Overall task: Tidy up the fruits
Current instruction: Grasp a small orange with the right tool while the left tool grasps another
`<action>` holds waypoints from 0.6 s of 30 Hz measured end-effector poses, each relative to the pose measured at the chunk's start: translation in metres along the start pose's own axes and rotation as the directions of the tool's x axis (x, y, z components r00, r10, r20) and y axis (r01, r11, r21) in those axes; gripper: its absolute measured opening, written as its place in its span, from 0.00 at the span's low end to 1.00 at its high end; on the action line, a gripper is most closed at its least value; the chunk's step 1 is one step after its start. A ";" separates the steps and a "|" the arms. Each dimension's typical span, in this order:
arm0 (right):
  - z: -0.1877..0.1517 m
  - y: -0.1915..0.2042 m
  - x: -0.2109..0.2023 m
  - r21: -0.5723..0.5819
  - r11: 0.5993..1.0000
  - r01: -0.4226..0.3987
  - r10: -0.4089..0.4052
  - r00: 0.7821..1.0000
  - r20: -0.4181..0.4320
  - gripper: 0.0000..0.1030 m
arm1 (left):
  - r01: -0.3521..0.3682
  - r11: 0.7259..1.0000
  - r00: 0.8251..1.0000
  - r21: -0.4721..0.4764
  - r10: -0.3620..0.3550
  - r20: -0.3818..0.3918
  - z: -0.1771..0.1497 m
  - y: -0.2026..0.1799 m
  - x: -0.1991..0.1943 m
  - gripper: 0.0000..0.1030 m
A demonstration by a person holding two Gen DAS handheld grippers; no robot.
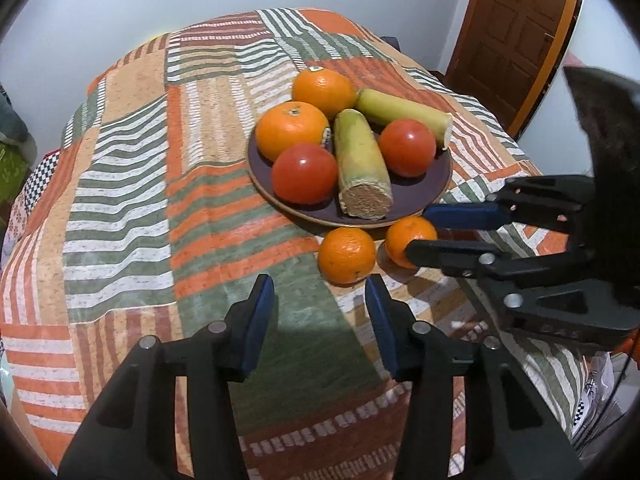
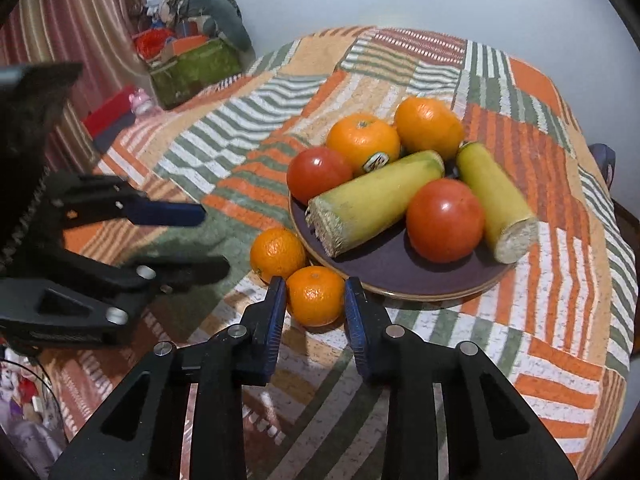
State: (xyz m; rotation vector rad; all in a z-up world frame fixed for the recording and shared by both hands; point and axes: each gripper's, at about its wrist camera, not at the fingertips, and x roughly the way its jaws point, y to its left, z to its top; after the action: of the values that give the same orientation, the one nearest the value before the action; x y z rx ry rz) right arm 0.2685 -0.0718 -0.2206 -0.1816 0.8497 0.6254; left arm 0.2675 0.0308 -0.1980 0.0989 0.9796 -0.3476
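Observation:
A dark purple plate (image 1: 416,196) (image 2: 392,268) holds two oranges (image 1: 292,130), two tomatoes (image 1: 305,174) and two yellow-green cut stalks (image 1: 360,160). Two small mandarins lie on the cloth in front of it. My right gripper (image 2: 315,294) (image 1: 416,232) is open, its blue pads on either side of the nearer mandarin (image 2: 315,295) (image 1: 408,236); I cannot tell whether they touch it. The other mandarin (image 1: 346,255) (image 2: 277,254) lies beside it. My left gripper (image 1: 320,292) (image 2: 212,240) is open and empty, just short of that mandarin.
A striped patchwork cloth (image 1: 160,200) covers the table. A wooden door (image 1: 516,36) stands at the back right. A green bag and clutter (image 2: 192,60) sit off the table's far left by a curtain.

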 end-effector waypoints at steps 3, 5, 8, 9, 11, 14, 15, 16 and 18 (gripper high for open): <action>0.000 -0.004 -0.010 0.002 1.000 0.020 -0.020 0.999 0.028 0.26 | 0.003 1.000 1.000 0.009 -0.003 -0.013 0.005 -0.006 0.011 0.46; -0.001 -0.008 -0.016 0.007 1.000 0.030 -0.030 0.999 0.038 0.26 | 0.013 1.000 1.000 0.008 -0.013 -0.024 0.008 -0.009 0.018 0.46; -0.003 -0.014 -0.021 0.016 0.999 0.043 -0.044 0.998 0.045 0.26 | 0.017 1.000 0.999 0.001 -0.017 -0.047 0.012 -0.013 0.033 0.46; -0.003 -0.017 -0.023 0.021 0.999 0.046 -0.047 0.998 0.047 0.26 | 0.016 1.000 0.999 0.002 -0.015 -0.050 0.013 -0.014 0.036 0.46; -0.005 -0.023 -0.027 0.034 0.998 0.053 -0.054 0.997 0.053 0.26 | 0.007 1.000 0.999 0.005 -0.007 -0.049 0.014 -0.016 0.041 0.46; -0.008 -0.031 -0.032 0.052 0.997 0.062 -0.065 0.996 0.059 0.27 | 0.002 1.000 0.999 -0.003 -0.002 -0.049 0.017 -0.017 0.047 0.45; -0.009 -0.033 -0.034 0.056 0.996 0.063 -0.066 0.996 0.058 0.27 | 0.001 1.000 0.999 -0.006 -0.001 -0.048 0.018 -0.017 0.048 0.42; -0.010 -0.036 -0.035 0.062 0.996 0.065 -0.068 0.996 0.059 0.27 | 0.000 1.000 0.999 -0.007 -0.001 -0.048 0.018 -0.017 0.048 0.39; -0.013 -0.039 -0.037 0.071 0.995 0.068 -0.072 0.996 0.060 0.27 | -0.003 1.000 0.999 -0.013 0.003 -0.047 0.019 -0.016 0.049 0.37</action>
State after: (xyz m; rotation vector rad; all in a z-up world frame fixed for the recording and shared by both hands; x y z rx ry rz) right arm 0.2650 -0.1250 -0.2047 -0.1283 0.8000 0.5325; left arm 0.3025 -0.0008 -0.2267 0.0974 1.0281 -0.3374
